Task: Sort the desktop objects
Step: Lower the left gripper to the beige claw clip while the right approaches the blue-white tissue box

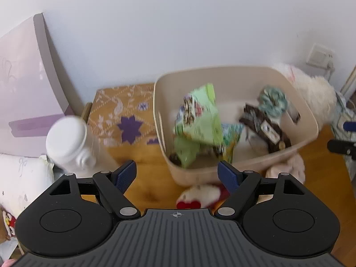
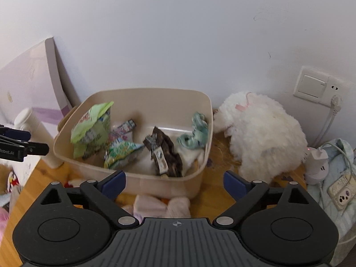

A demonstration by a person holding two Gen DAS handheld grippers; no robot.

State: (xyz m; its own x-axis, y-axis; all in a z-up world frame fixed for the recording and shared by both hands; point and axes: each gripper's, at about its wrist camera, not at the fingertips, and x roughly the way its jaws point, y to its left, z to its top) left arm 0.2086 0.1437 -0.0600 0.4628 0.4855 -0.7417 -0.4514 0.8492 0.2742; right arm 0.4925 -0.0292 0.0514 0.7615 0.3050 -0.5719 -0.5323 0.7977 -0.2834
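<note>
Left wrist view: left gripper (image 1: 177,173) spread wide, holding nothing, above wooden desk (image 1: 153,191). Beige bin (image 1: 289,155) far right; blurred green packet (image 1: 200,120), possibly snack bag, inside.

Right wrist view: right gripper (image 2: 174,183) spread wide, empty, near bin (image 2: 155,182). White plush (image 2: 260,133) right, just beside bin.

Beige bin (image 2: 138,179) on wood desk, against wall. Inside: green bag (image 2: 92,129) leaning at left, small colorful packet (image 2: 121,150) beside it, brown packet (image 2: 163,153) in middle, teal scrunchie (image 2: 195,131) at right wall.
</note>
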